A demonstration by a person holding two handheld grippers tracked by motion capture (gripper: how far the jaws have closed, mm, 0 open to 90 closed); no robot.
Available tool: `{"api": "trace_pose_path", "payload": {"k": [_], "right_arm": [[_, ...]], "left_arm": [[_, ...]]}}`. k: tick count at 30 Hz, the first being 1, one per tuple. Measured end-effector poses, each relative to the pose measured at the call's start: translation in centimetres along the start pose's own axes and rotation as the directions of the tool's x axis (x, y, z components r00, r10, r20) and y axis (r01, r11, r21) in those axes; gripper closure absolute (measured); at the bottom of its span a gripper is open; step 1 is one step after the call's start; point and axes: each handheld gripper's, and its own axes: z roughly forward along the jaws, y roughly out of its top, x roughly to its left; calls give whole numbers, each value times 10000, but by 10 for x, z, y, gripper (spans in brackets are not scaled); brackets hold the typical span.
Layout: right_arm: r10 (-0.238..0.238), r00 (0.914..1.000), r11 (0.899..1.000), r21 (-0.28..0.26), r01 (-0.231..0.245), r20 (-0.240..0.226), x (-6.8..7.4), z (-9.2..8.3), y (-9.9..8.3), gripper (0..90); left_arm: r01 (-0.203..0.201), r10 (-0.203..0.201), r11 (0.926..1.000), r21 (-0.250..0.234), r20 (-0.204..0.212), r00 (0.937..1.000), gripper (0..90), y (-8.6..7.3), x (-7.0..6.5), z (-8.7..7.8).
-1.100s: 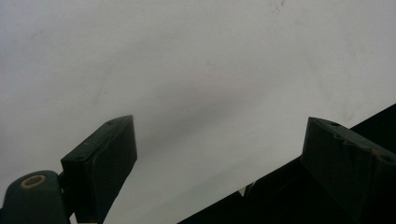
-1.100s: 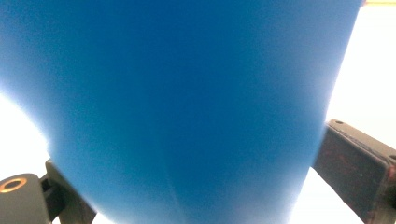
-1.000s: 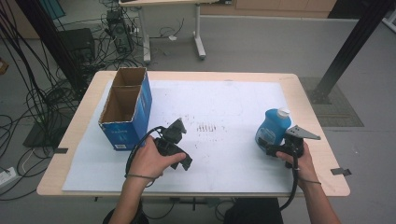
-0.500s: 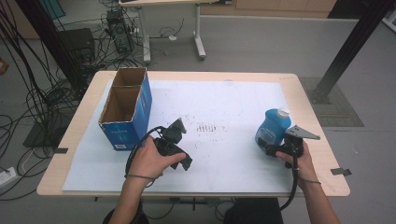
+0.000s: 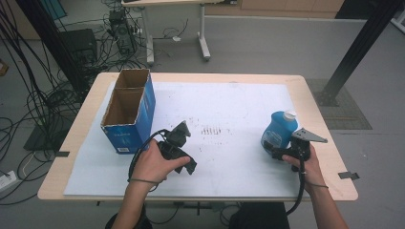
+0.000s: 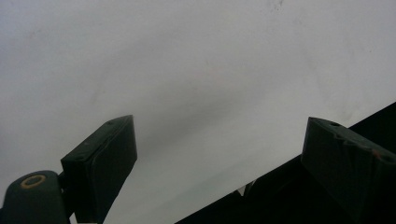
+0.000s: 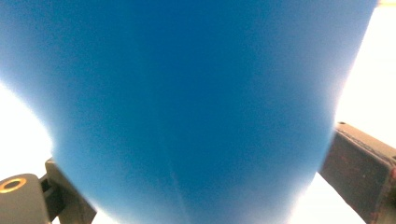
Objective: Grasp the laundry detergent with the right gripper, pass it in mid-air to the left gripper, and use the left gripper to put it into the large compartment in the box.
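Note:
A blue plastic bottle (image 5: pixel 278 130) with a white cap stands at the right of the white sheet (image 5: pixel 229 105). My right gripper (image 5: pixel 277 151) is shut on its lower body, and in the right gripper view the blue bottle (image 7: pixel 196 107) spans the gap from one jaw to the other. My left gripper (image 5: pixel 190 166) rests low over the sheet at the front left, held in a hand. Its jaws stand open in the left gripper view, with nothing between the fingers (image 6: pixel 105 163) but bare white sheet (image 6: pixel 187 70).
A blue cardboard box (image 5: pixel 128 114) with an open top and two compartments stands at the left of the table. The wooden table edge (image 5: pixel 329 143) runs close to the right of the bottle. Cables and equipment lie on the floor beyond the left side.

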Motion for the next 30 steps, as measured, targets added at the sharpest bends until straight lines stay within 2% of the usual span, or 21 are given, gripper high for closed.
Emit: {"api": "trace_pose_path", "payload": {"k": [30], "right_arm": [[-15, 10000, 10000, 6, 15, -1, 0, -1, 0, 56]], "left_arm": [[-59, 59, 10000, -8, 15, 10000, 109, 0, -1, -1]]}}
